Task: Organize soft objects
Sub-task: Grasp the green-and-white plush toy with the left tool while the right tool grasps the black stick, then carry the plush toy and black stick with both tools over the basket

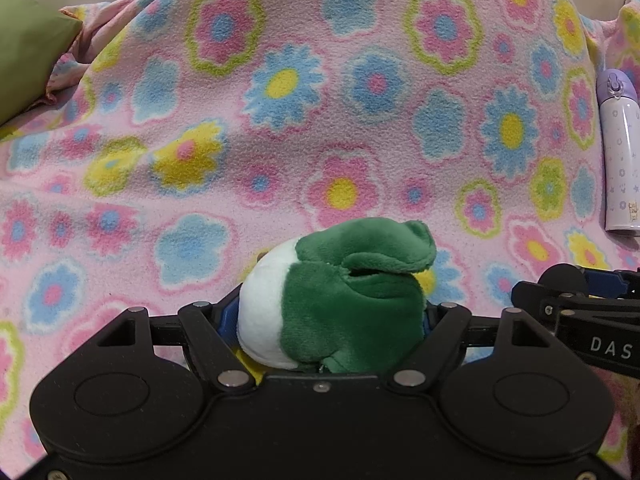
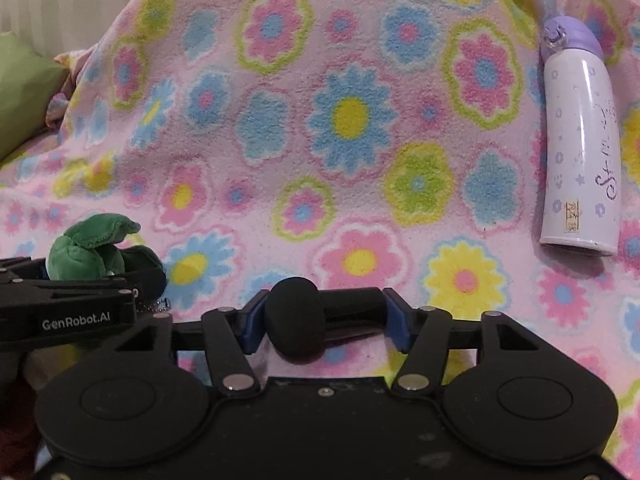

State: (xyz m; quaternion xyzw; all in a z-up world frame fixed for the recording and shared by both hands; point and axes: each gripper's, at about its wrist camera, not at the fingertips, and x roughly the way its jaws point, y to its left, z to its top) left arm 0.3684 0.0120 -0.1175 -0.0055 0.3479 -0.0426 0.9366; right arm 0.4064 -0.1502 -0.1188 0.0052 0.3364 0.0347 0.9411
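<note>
The left gripper [image 1: 332,316] was clamped on a green-and-white plush [image 1: 336,300], its blue-padded jaws pressed against the toy's two sides and spread only as wide as the squeezed body. The plush bulged up and forward out of the jaws, white end to the left, a green flap folded over the top. From the right wrist view the same plush [image 2: 90,250] showed at the far left, held above the blanket [image 2: 352,120] in the left gripper's fingers, with a small bead chain [image 2: 154,306] hanging just beneath. The right gripper [image 2: 326,320] was closed on a black soft object [image 2: 296,322]: a rounded oval end sat against the left pad and a darker bar ran across to the right pad, so the jaws stood partly apart with the object filling the gap. Both grippers hung side by side, near each other, over the pink flowered blanket. Farther out, a white bottle [image 2: 580,152] with a purple lid lay on the blanket to the right, well apart from both grippers. A green pillow [image 1: 28,48] rested at the far left edge.
</note>
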